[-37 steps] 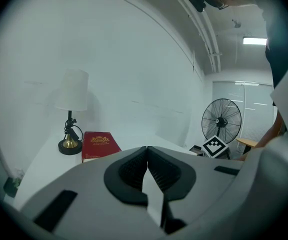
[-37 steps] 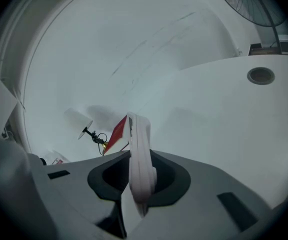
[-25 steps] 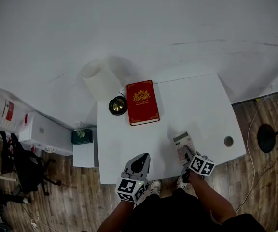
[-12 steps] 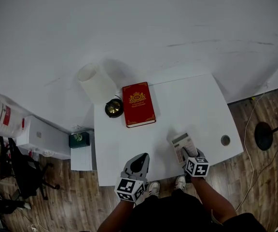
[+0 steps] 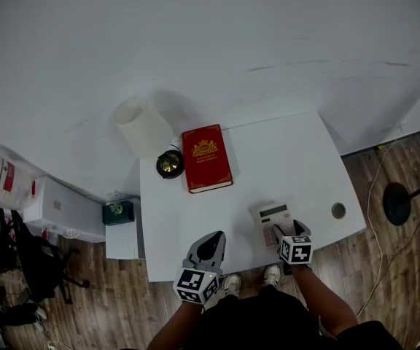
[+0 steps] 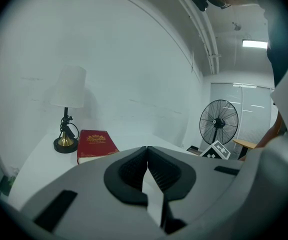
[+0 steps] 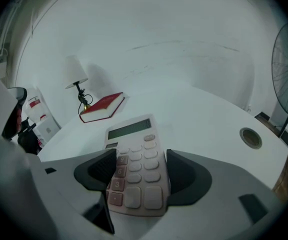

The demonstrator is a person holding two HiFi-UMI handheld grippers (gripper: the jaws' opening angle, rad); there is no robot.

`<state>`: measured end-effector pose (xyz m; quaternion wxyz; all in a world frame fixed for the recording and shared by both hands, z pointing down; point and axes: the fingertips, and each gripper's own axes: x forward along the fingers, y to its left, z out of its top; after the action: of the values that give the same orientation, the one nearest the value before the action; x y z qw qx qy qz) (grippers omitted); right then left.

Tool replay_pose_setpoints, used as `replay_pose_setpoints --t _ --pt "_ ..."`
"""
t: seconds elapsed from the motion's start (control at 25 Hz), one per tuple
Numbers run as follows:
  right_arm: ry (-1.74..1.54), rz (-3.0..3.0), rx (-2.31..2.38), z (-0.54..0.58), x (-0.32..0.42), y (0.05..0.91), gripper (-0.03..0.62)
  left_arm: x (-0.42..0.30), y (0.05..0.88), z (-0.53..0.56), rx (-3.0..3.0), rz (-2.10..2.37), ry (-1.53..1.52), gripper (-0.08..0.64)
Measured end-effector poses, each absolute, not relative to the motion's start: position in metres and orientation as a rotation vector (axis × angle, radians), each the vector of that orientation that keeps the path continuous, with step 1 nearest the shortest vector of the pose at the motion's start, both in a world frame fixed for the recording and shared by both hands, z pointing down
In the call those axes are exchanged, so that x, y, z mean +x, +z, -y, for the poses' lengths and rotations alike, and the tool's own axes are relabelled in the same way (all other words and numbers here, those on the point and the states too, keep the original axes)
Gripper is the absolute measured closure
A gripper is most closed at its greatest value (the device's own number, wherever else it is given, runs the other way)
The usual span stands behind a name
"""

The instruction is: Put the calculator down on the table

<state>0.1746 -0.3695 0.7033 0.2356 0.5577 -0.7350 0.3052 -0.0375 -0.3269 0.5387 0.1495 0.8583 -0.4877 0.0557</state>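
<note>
A pale calculator with pink keys lies flat on the white table near its front right edge, display end away from me. My right gripper straddles its near end. The jaws are opening, one on each side of the calculator, and the pads stand just off its long edges. My left gripper hangs over the front edge of the table, left of the calculator, jaws shut with nothing between them.
A red book lies at the back of the table beside a brass-based lamp with a white shade. A cable hole sits right of the calculator. A fan base and low white cabinets stand on the wooden floor.
The right gripper has rolled and dropped a little, and its jaws have spread apart. The calculator now lies flat on the table. The left gripper has kept still.
</note>
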Motion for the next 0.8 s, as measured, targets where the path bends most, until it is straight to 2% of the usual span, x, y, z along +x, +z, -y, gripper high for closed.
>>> replay_pose_setpoints --t 0.4,0.8 --pt "0.667 2.075 1.508 0.375 0.17 0.671 0.256 -0.038 0.54 0.329 2.482 1.392 0.168 0.54" --pt "0.436 2.284 1.543 0.389 0.151 0.57 0.318 -0.037 0.534 0.333 2.487 1.391 0.154 0.54"
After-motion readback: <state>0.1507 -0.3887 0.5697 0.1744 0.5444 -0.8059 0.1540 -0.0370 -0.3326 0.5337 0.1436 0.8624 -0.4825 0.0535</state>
